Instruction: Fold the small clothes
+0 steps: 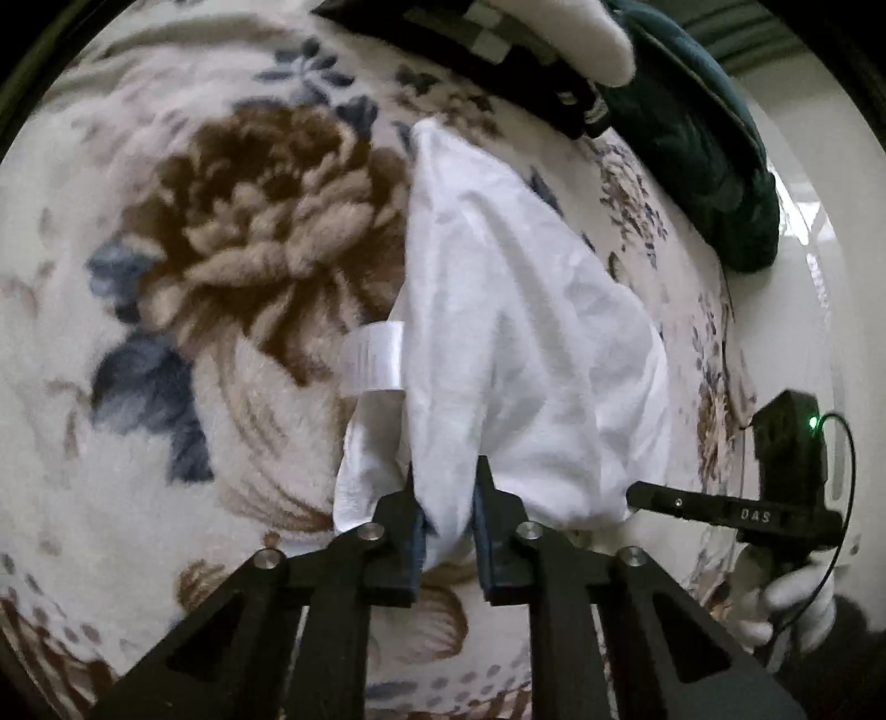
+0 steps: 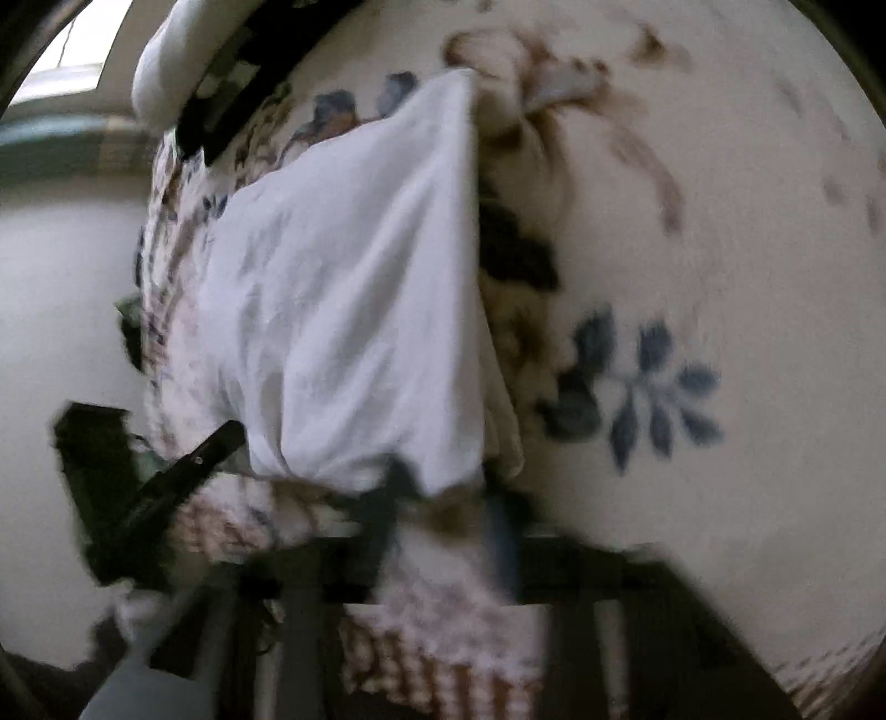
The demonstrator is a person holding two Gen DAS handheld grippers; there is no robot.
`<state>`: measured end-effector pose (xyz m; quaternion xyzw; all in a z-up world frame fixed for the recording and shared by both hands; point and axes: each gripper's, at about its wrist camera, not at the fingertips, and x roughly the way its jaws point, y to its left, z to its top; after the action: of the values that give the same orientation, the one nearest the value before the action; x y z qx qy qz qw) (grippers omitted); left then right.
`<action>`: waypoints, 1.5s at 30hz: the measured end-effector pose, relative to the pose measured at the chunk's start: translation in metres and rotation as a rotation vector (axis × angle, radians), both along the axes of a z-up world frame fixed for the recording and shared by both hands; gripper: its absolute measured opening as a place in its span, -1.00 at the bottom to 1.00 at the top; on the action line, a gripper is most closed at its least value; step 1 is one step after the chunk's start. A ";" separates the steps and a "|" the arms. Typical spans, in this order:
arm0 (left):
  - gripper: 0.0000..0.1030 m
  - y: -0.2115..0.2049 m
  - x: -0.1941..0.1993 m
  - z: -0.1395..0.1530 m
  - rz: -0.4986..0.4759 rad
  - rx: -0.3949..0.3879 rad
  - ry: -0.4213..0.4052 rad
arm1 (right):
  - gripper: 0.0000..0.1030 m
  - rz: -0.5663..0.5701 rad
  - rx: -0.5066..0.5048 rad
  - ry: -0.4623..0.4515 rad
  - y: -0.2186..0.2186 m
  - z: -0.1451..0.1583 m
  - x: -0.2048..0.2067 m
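the floral blanket (image 1: 232, 232) fills most of both views, a plush cream spread with a big brown bloom and blue leaves, and it serves as the folding surface. beyond its far edge lie a dark green quilted cushion (image 1: 692, 127), a dark patterned cloth (image 1: 498, 61) with something white on top, and past those a pale wall with a bright window (image 2: 72, 50).

on the blanket lies the white garment (image 1: 498, 310), already narrowed into a long band running away from the cameras, its near end raised. a care label (image 1: 376, 360) sticks out at its left edge. the step in hand looks like a mid-fold lift: the near edge is picked up, probably to be carried toward the far end.

the left gripper (image 1: 447, 526) is closed down narrow on a bunched bit of the near hem, cloth pinched between its jaws. the right gripper (image 1: 653, 495) shows in the left view as a dark finger touching the garment's right near corner, held by a white-gloved hand (image 1: 786, 603). its own camera is badly blurred, so i cannot tell whether it grips the cloth or only rests beside it.

the next move seems to call for both corners rising level and travelling together, so the fold lands square.
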<state>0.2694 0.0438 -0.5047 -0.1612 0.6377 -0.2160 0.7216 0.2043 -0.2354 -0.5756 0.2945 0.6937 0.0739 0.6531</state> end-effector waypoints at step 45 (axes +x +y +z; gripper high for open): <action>-0.95 0.008 -0.007 -0.009 -0.204 0.165 0.003 | -1.00 0.289 -0.278 -0.035 0.021 0.036 -0.001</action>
<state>0.2622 0.0521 -0.5137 -0.0359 0.6674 -0.2347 0.7058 0.2035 -0.2143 -0.5394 0.0977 0.7207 0.0757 0.6821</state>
